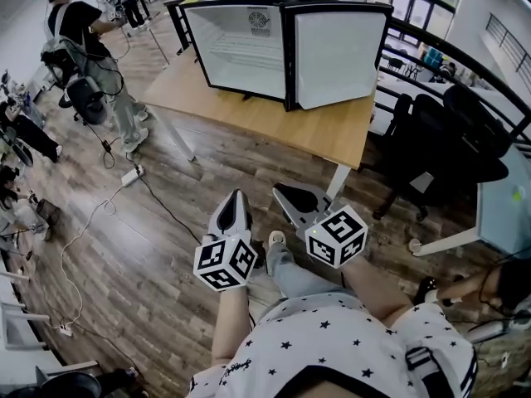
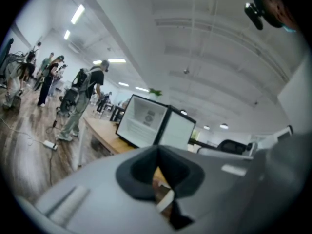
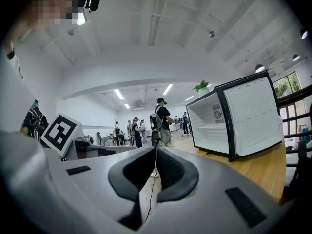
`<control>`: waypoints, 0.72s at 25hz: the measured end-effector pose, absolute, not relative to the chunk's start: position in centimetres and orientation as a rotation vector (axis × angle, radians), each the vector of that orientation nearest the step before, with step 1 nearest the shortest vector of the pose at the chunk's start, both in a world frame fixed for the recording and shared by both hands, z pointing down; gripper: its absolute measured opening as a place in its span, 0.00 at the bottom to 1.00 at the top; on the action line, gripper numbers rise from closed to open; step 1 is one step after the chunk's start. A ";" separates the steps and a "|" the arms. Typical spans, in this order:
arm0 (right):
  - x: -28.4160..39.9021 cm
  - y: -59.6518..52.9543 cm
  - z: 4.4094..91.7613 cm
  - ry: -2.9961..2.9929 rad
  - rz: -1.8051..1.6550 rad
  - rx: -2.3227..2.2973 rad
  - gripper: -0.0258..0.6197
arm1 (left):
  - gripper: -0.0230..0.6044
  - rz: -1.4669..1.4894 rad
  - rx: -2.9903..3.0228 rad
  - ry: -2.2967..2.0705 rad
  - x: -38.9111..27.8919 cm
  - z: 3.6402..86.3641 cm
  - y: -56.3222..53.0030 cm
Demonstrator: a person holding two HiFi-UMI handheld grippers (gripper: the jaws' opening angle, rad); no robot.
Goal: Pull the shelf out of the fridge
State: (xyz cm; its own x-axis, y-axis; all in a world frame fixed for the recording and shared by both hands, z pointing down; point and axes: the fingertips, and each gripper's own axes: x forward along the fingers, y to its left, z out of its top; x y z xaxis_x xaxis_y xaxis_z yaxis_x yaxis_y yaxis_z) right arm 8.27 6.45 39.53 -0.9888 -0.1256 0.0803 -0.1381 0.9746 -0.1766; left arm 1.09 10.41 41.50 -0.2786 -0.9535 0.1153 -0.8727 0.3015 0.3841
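Note:
A small black fridge [image 1: 249,48] stands on a wooden table [image 1: 274,118], its door [image 1: 340,56] swung open to the right. A white wire shelf [image 1: 241,56] sits inside the white interior. Both grippers are held low in front of me, well short of the table. My left gripper [image 1: 239,196] and right gripper [image 1: 280,192] point toward the fridge, both shut with nothing between the jaws. The left gripper view shows the closed jaws [image 2: 157,150] with the fridge [image 2: 144,121] far ahead. The right gripper view has the jaws [image 3: 155,150] closed, with the fridge [image 3: 214,118] and shelf [image 3: 213,127] to the right.
A person with a backpack [image 1: 91,56] stands left of the table, and others are further back. A cable and power strip [image 1: 131,175] lie on the wood floor. Black office chairs [image 1: 448,139] stand to the right. A white table leg [image 1: 184,135] is in front.

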 end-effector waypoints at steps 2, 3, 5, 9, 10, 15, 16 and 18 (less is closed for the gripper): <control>7.4 6.2 39.6 -3.052 0.275 0.192 0.08 | 0.05 -0.349 1.643 -2.258 0.3 41.6 10.3; 6.9 6.0 39.5 -3.054 0.271 0.186 0.08 | 0.05 -0.351 1.641 -2.261 -0.2 41.6 10.1; 5.7 5.7 39.4 -3.058 0.263 0.174 0.08 | 0.05 -0.355 1.640 -2.265 -1.2 41.5 9.7; 3.6 4.3 39.6 -3.056 0.259 0.178 0.08 | 0.05 -0.362 1.644 -2.259 -3.1 41.7 8.2; 3.0 3.8 39.6 -3.056 0.260 0.183 0.08 | 0.05 -0.363 1.649 -2.256 -3.6 41.7 7.7; -0.1 1.2 40.2 -3.056 0.264 0.203 0.08 | 0.05 -0.365 1.655 -2.247 -6.6 42.0 5.3; -0.8 0.7 40.4 -3.053 0.266 0.206 0.08 | 0.05 -0.367 1.654 -2.246 -7.2 42.1 4.8; -2.0 -0.4 40.7 -3.046 0.277 0.207 0.08 | 0.05 -0.368 1.654 -2.243 -8.5 42.1 3.8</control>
State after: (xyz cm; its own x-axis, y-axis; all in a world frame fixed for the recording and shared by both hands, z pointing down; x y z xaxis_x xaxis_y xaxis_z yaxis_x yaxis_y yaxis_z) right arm -1.99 -0.36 40.69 -0.9880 -0.1273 0.0876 -0.1410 0.9745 -0.1743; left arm -8.48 3.80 42.09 -0.2721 -0.9560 0.1094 -0.8709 0.2930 0.3946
